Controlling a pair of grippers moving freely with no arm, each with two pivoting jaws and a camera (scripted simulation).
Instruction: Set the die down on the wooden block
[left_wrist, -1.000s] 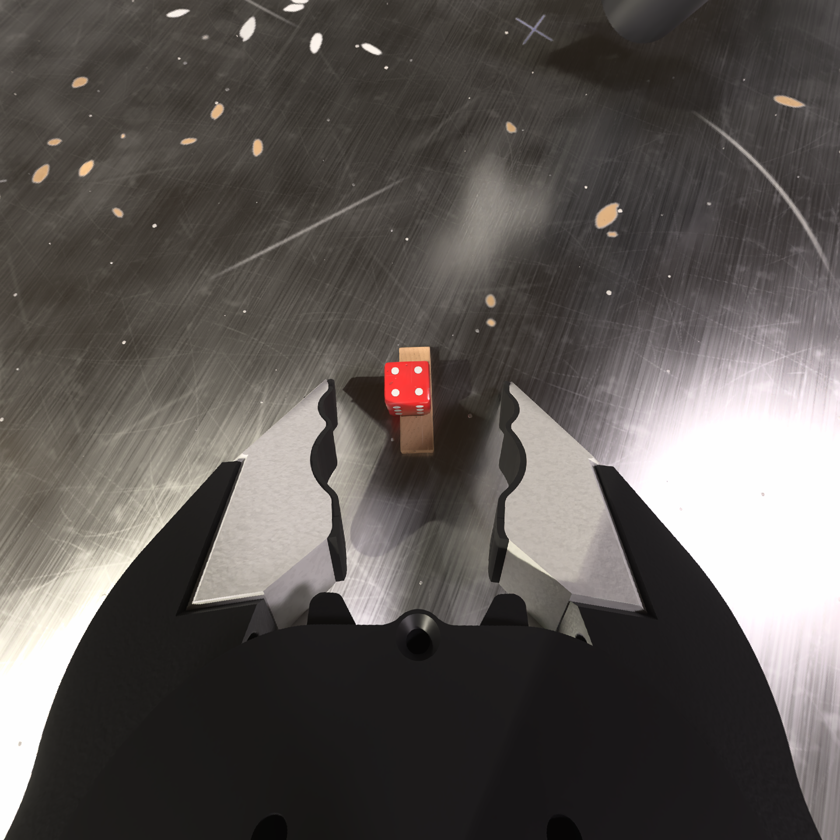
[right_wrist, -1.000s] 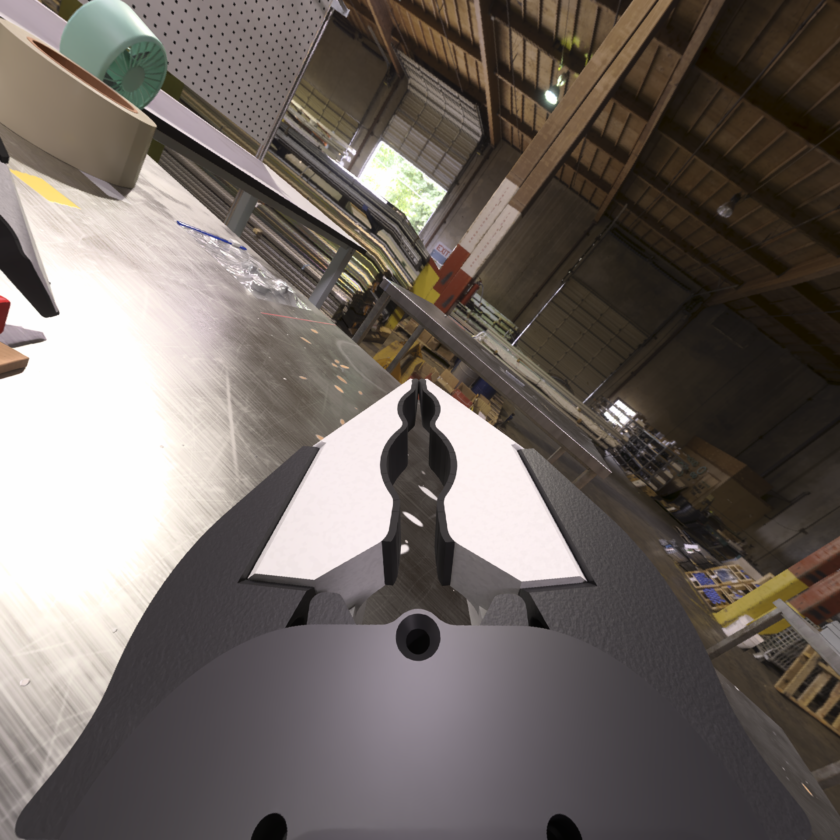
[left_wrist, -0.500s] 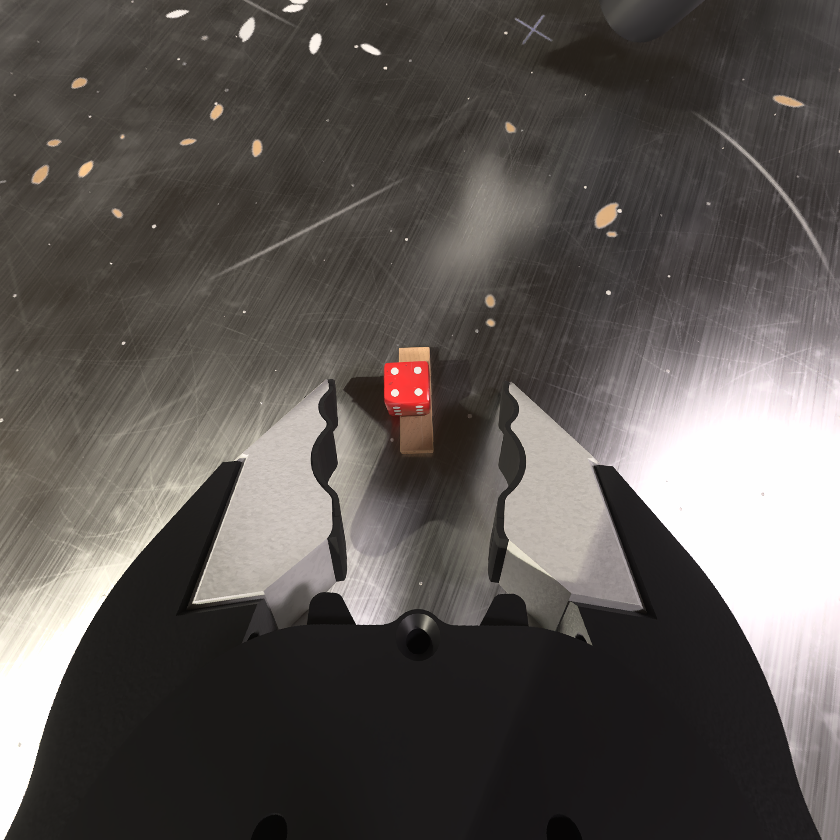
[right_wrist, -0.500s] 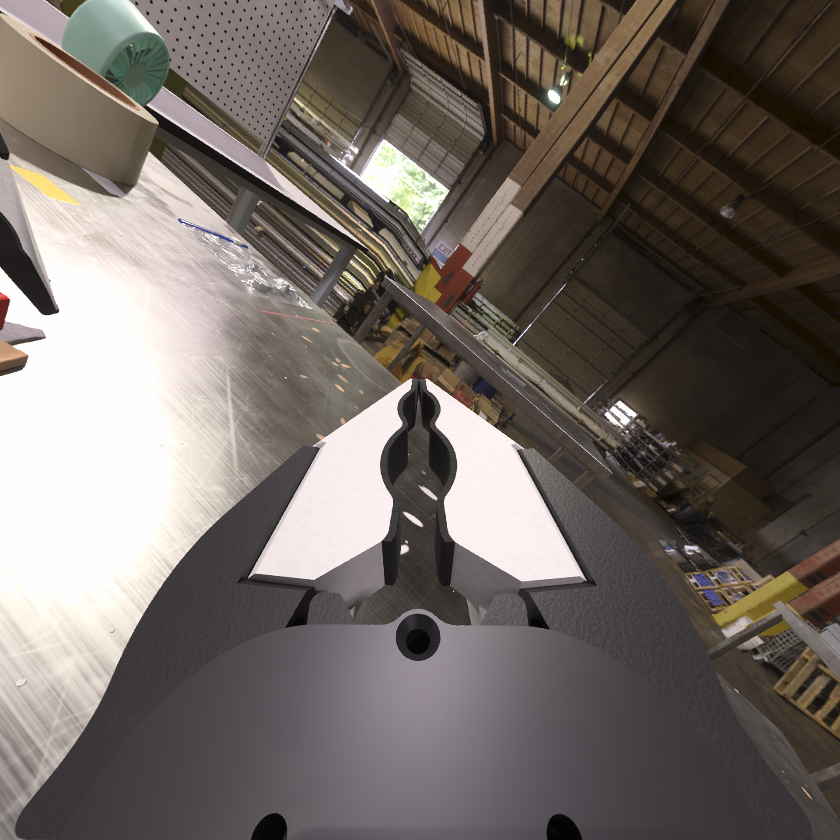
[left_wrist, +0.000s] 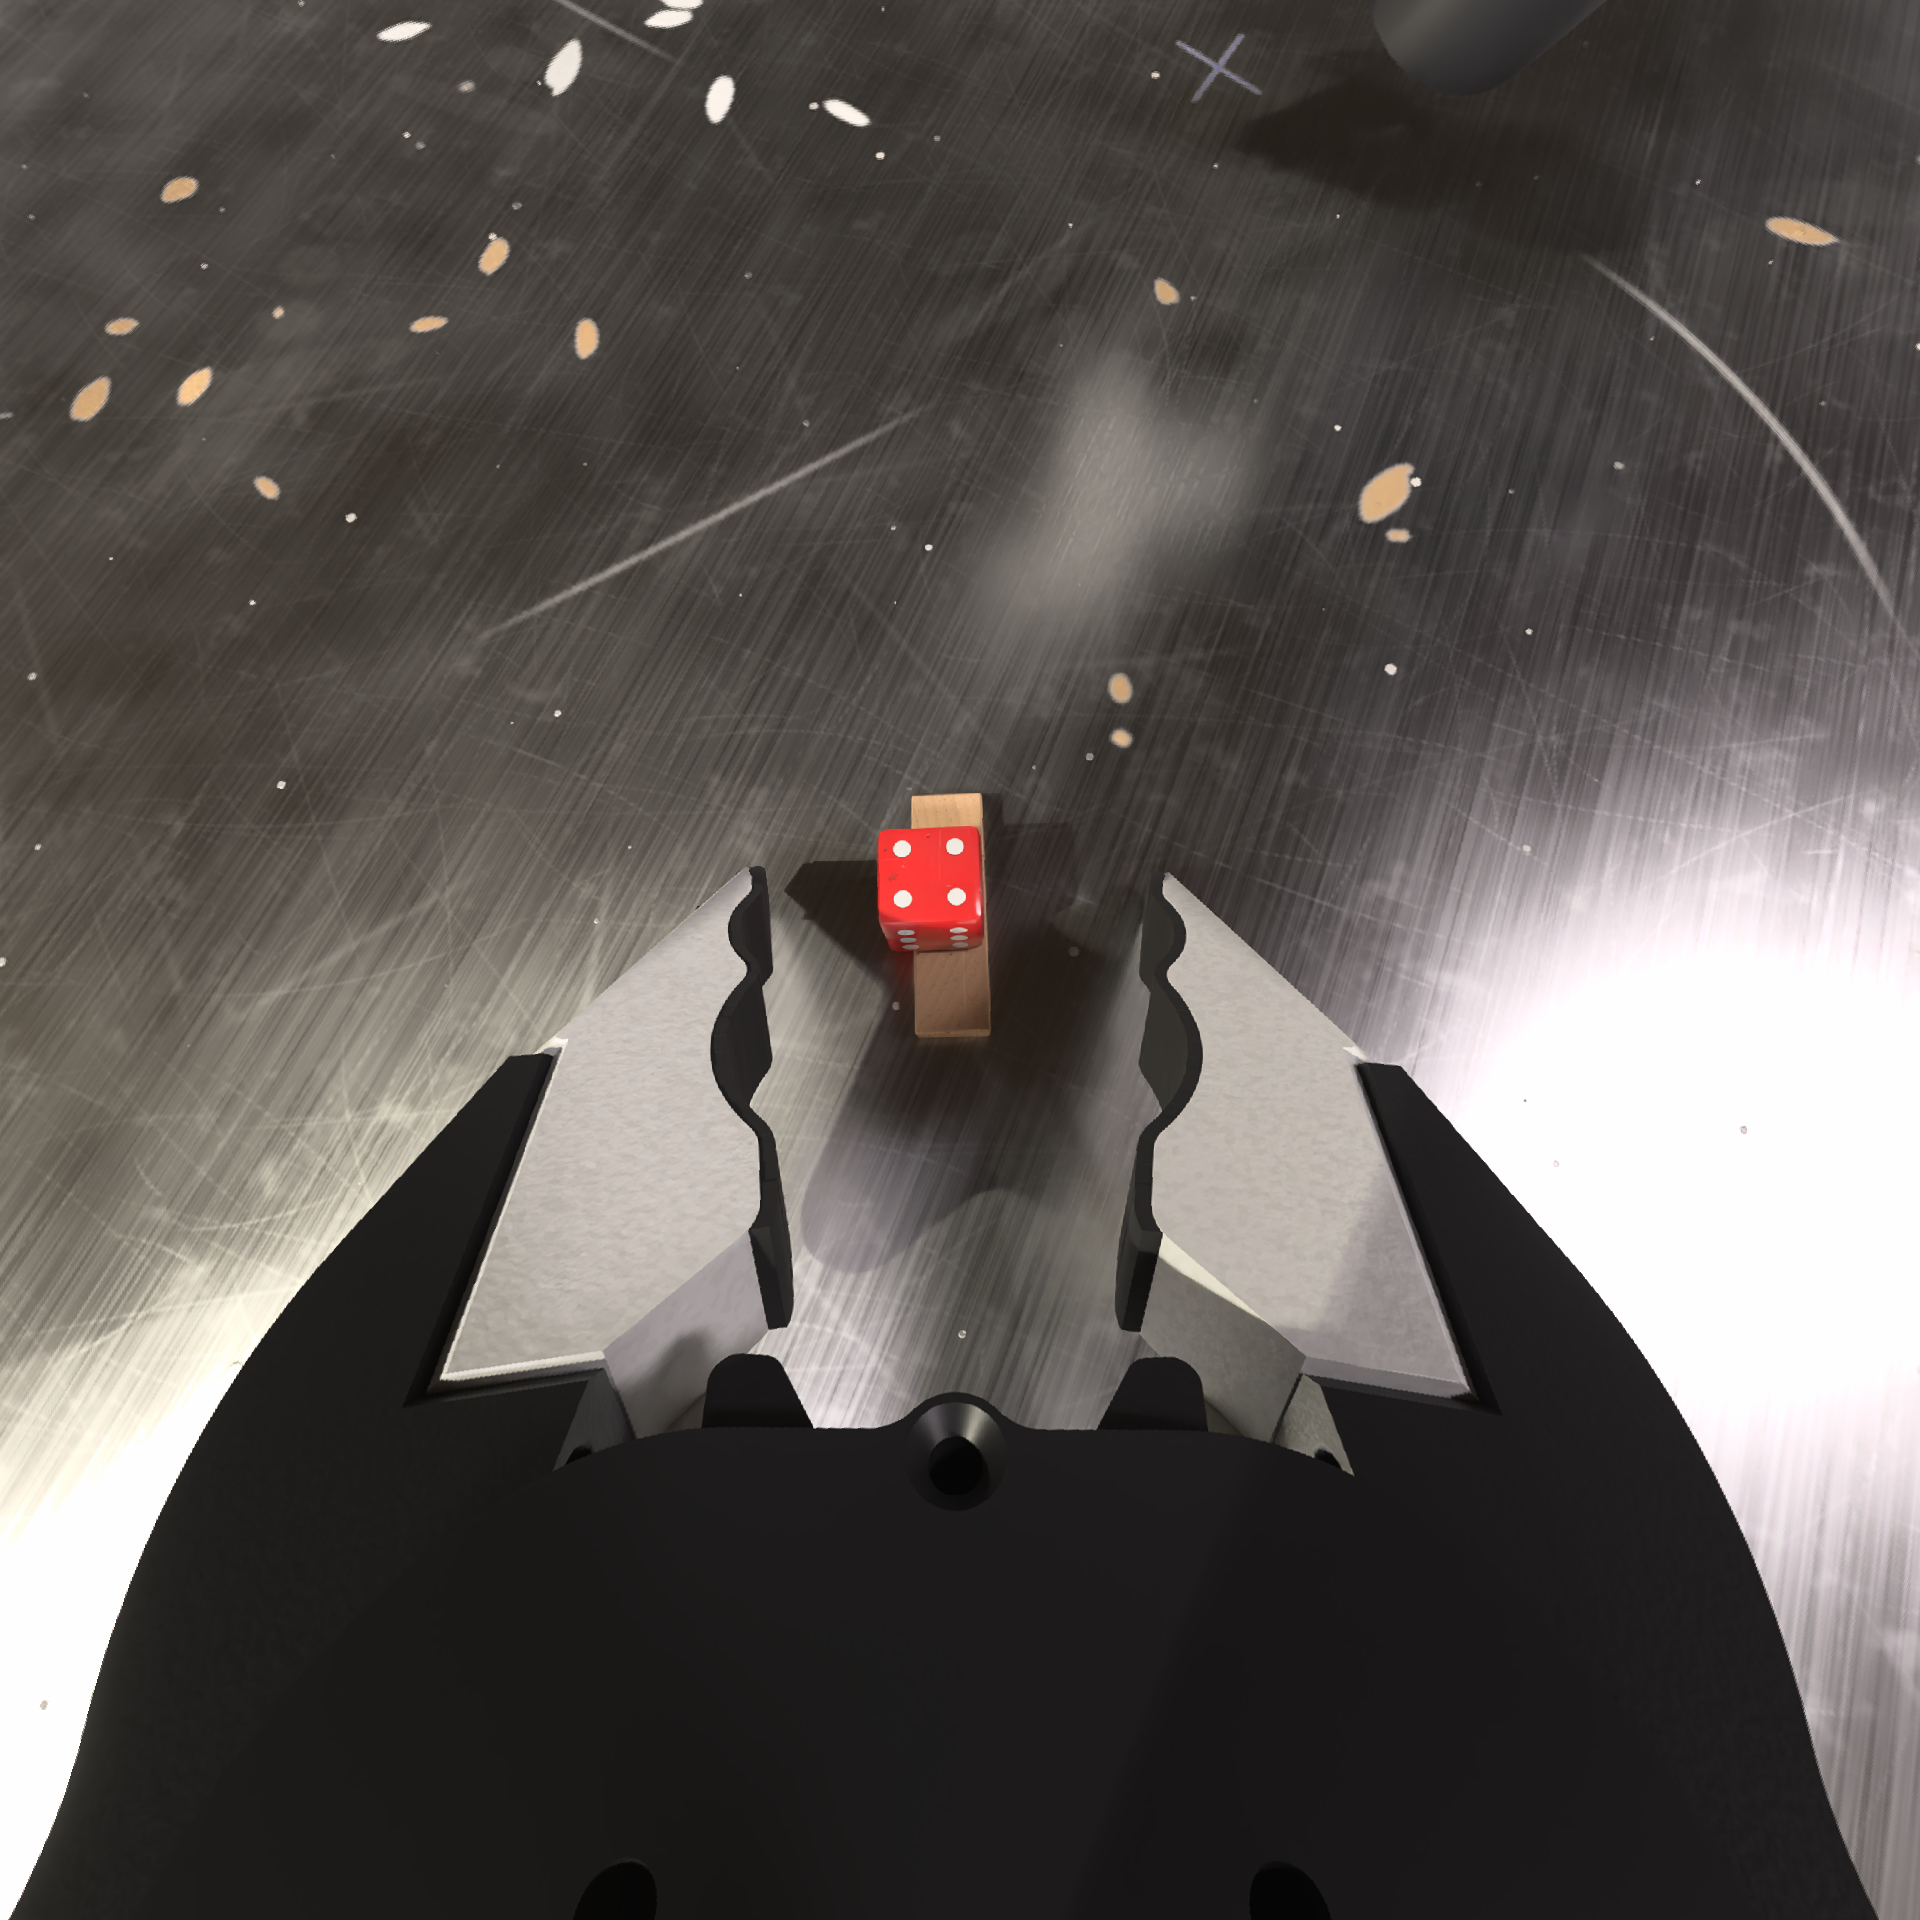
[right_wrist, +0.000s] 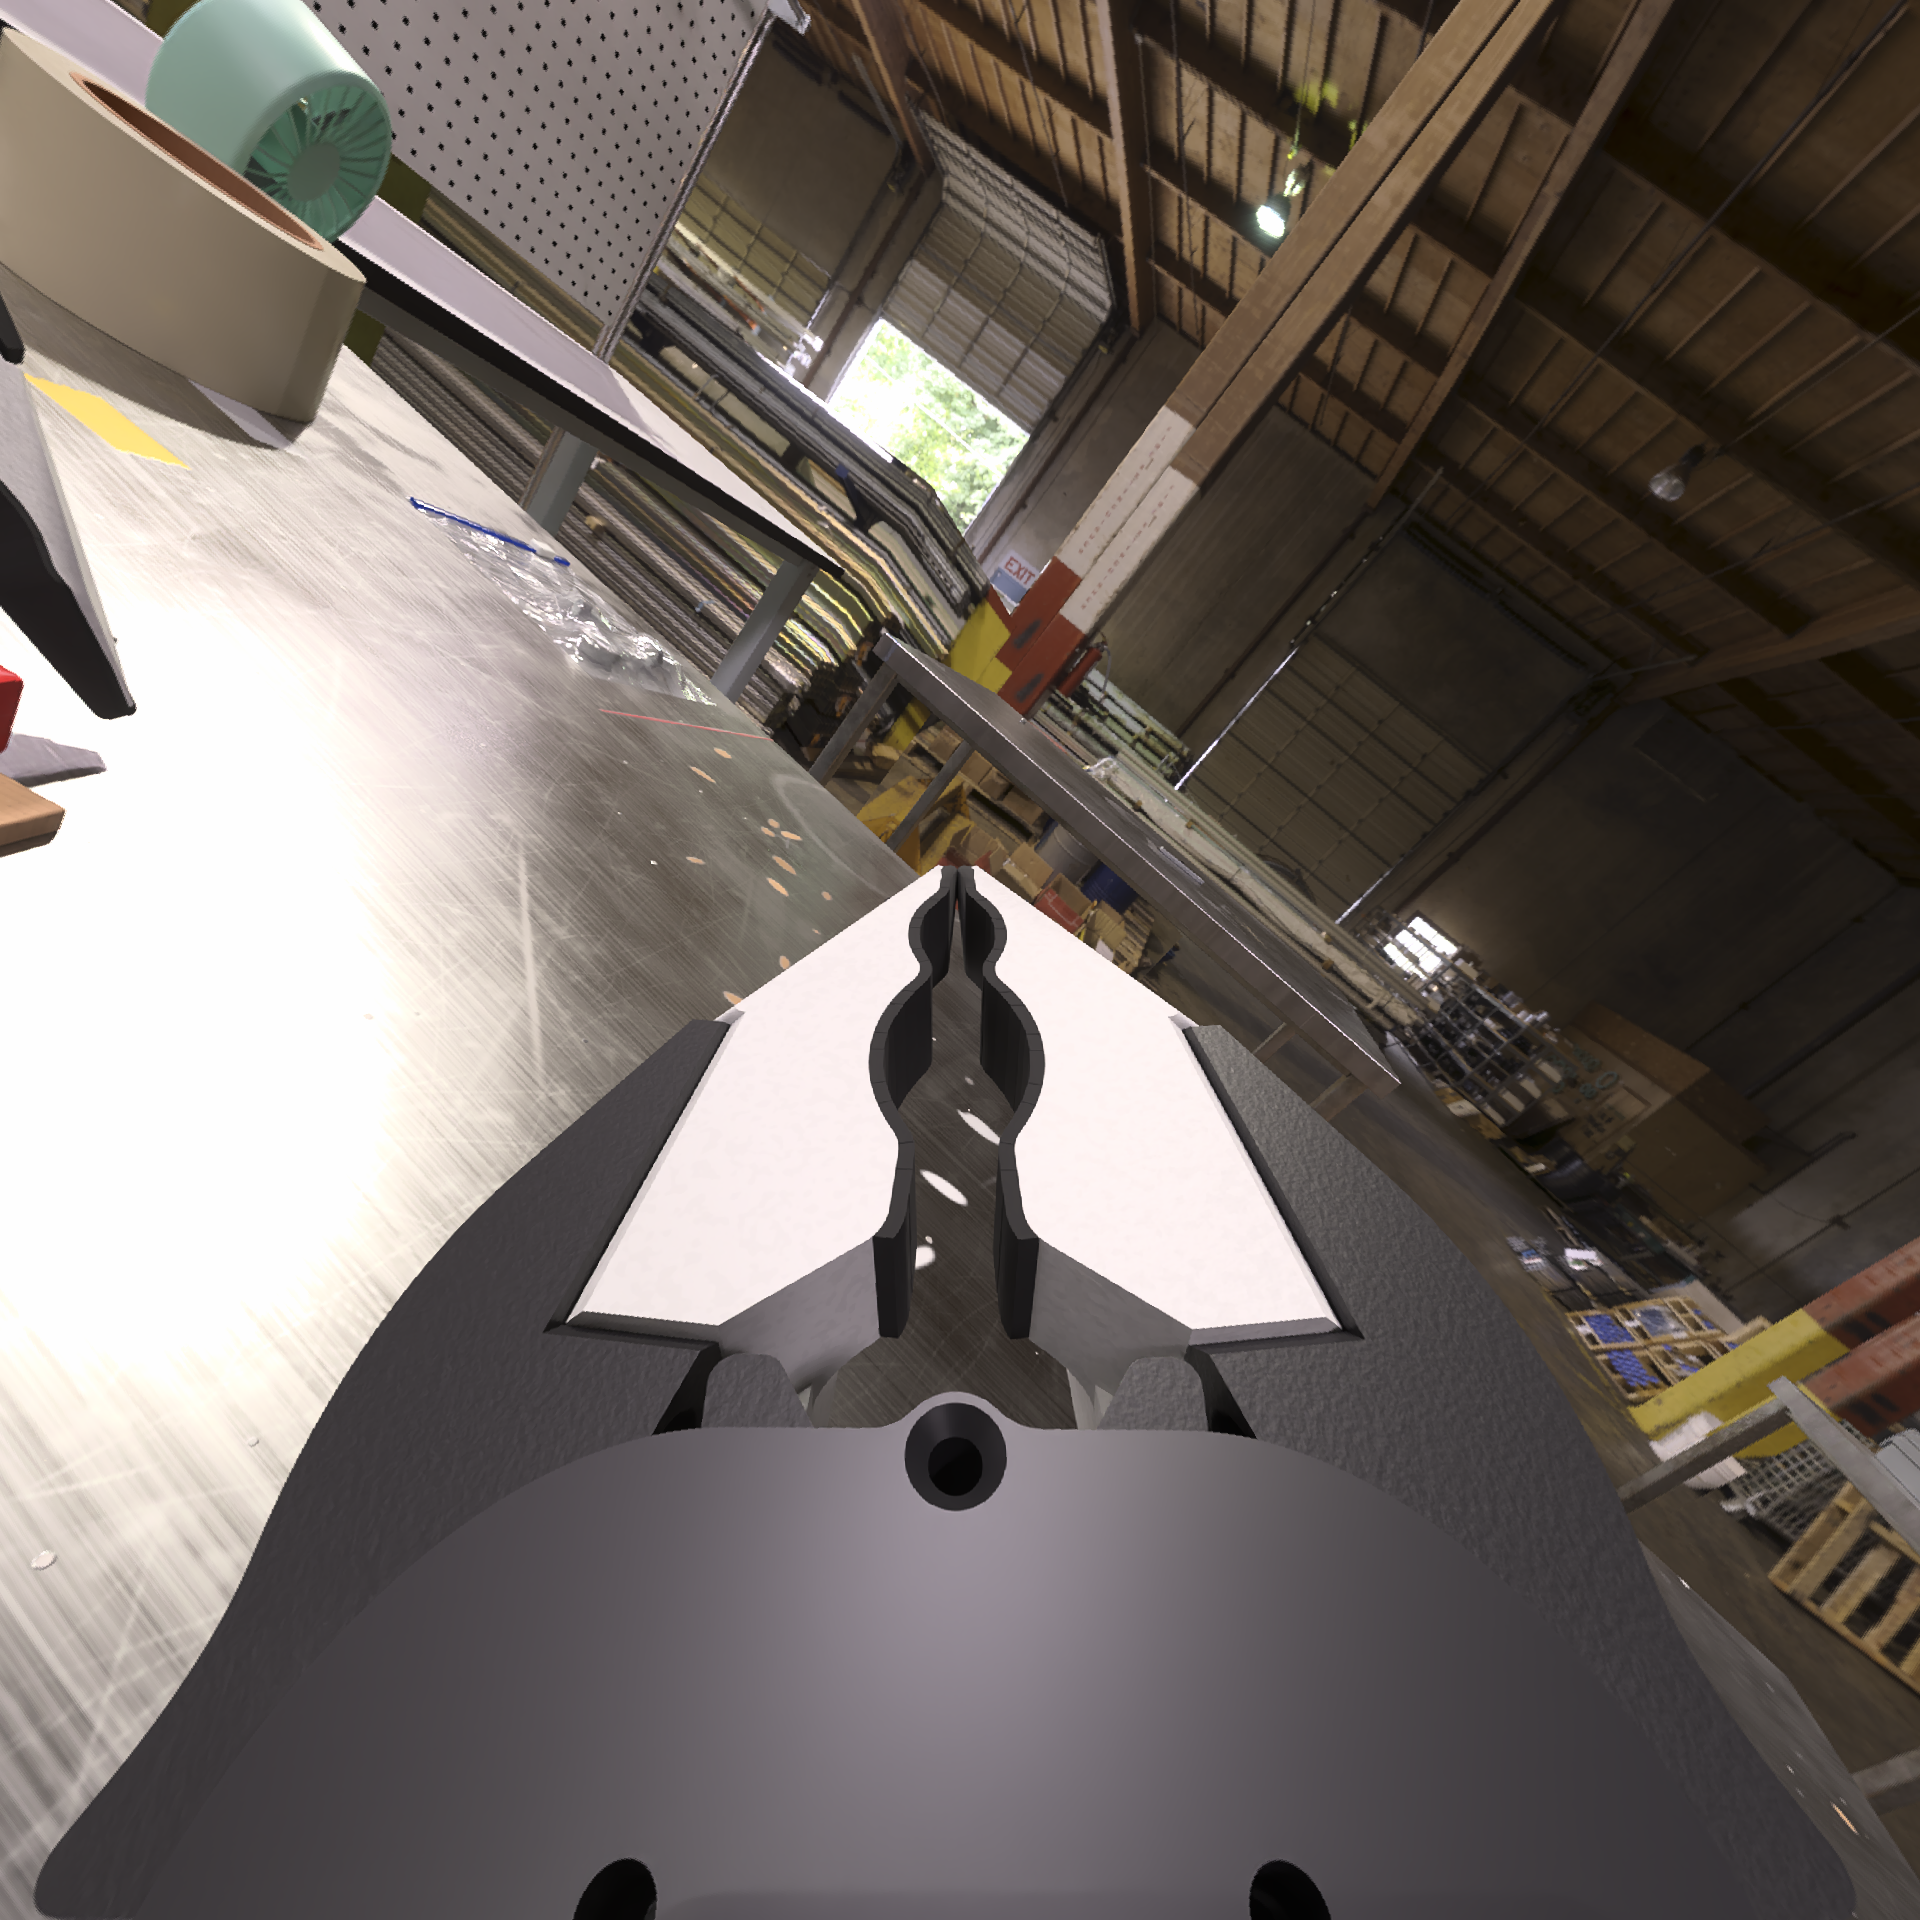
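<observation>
Left wrist view: the left gripper looks down at a scratched metal table. Its jaws stand wide apart and hold nothing. Beyond its tips, a red die sits on a narrow wooden block, clear of both fingers. The die covers the block's far half and overhangs its left edge slightly. Compared with the frames from a second and half a second ago, nothing has shifted: die, block and gripper keep the same places. Judged from this, the die is already set down and released, and the task looks complete.

Right wrist view: the right gripper points low across the table toward a warehouse interior. Its jaws are together, tips touching, with nothing between them. At the far left edge a sliver of the die and a corner of the block show. A tape roll lies farther back on the left. This view matches the earlier frames apart from a very slight drift of the background.
</observation>
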